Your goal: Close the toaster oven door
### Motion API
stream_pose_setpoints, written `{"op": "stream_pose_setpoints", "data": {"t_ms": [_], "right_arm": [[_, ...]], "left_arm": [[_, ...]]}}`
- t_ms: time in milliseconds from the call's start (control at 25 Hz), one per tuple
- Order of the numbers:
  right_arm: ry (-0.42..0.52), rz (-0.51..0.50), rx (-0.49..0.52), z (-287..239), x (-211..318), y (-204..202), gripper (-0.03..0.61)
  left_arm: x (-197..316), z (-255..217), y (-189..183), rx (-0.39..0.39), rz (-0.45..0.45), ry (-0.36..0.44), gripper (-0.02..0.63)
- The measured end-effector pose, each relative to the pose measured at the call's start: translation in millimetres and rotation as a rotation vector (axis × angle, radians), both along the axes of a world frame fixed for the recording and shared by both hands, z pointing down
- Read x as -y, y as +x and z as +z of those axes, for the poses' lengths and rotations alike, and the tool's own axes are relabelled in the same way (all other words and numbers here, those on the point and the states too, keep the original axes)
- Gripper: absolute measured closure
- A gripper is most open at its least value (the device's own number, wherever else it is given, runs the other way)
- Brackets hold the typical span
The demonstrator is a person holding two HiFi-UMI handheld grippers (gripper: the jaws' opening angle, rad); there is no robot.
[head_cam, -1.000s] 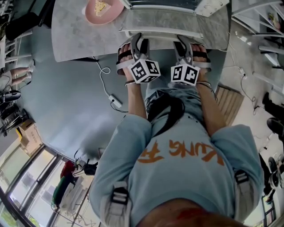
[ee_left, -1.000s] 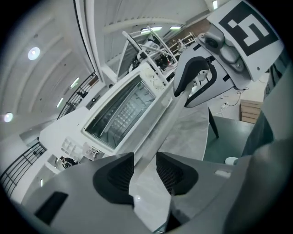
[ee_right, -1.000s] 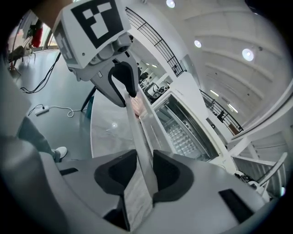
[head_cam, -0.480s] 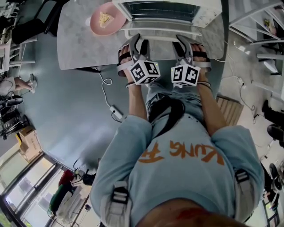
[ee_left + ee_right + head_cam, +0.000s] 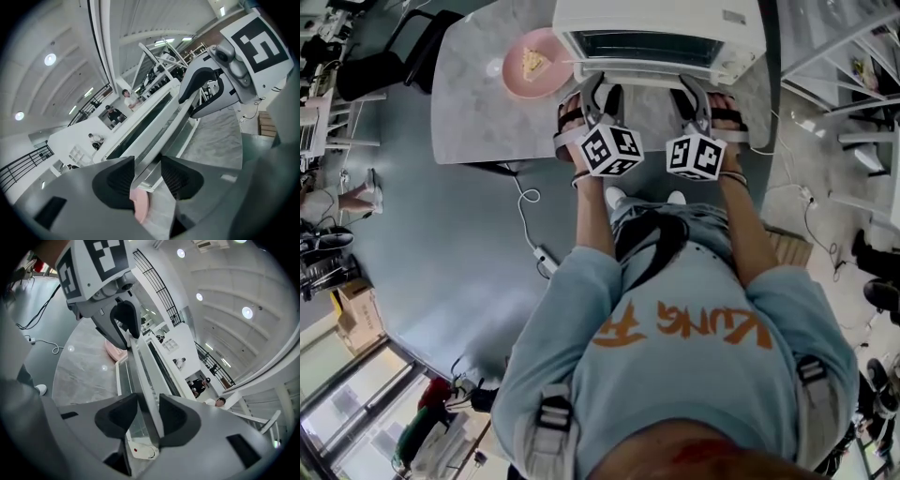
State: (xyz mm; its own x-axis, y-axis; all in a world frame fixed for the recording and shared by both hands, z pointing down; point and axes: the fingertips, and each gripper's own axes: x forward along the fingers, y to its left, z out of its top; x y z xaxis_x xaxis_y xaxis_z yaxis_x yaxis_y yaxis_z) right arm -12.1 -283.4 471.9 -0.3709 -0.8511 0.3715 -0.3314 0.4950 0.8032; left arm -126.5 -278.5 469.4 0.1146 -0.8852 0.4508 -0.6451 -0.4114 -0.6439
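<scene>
The white toaster oven (image 5: pixel 661 17) stands on the grey marble table (image 5: pixel 478 112). Its glass door (image 5: pixel 649 47) is swung up nearly upright against the front. Both grippers sit at the door's white handle bar (image 5: pixel 645 77). My left gripper (image 5: pixel 593 90) has the bar (image 5: pixel 157 136) running between its jaws (image 5: pixel 147 174), which are opening; the pads no longer press on it. At the bar's right end my right gripper (image 5: pixel 693 92) is opening too, with the bar (image 5: pixel 144 371) loose between its pads (image 5: pixel 149 417).
A pink plate (image 5: pixel 531 67) with a cake slice lies on the table left of the oven. A white cable and power strip (image 5: pixel 541 255) trail on the floor. Black chairs (image 5: pixel 384 66) stand at the left, a wooden pallet (image 5: pixel 787 246) and shelving at the right.
The door has swung up from lying flat to nearly upright, both grippers rising with its handle. The oven's top has come into the head view. Both pairs of jaws have widened.
</scene>
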Motion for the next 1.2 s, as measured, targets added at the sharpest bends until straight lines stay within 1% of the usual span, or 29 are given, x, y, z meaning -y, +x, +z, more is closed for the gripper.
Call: {"op": "stream_pose_setpoints", "data": {"t_ms": [320,440,840,920,1040,1120,1200], "right_arm": [[0.035,0.038,-0.022,-14.2,37.5,-3.1,0.428],[0.031,0.048,-0.031,-18.5,49.7,-3.2,0.426],[0.013,0.088,-0.001,-23.2,71.7,-1.0,0.410],[-0.001,0.095,0.005,-23.0,72.5,-0.7,0.405],[-0.046,0.097,0.036,-24.0,69.2,-0.8,0.399],[-0.089,0.089,0.070,-27.8,65.1,-1.0,0.377],[-0.126,0.058,0.118,-35.4,59.9,-2.8,0.376]], "left_arm": [[34.2,-15.9,-2.9,-0.016,0.045,0.017,0.451],[45.5,-20.0,-3.2,-0.019,0.062,0.016,0.451],[65.2,-26.3,-0.9,-0.036,0.095,0.003,0.451],[65.6,-26.8,-0.4,-0.037,0.102,-0.009,0.449],[64.0,-26.0,-0.9,-0.051,0.109,-0.038,0.448],[63.0,-26.6,-1.7,-0.069,0.118,-0.070,0.446],[61.8,-32.6,-0.2,-0.109,0.132,-0.086,0.446]]}}
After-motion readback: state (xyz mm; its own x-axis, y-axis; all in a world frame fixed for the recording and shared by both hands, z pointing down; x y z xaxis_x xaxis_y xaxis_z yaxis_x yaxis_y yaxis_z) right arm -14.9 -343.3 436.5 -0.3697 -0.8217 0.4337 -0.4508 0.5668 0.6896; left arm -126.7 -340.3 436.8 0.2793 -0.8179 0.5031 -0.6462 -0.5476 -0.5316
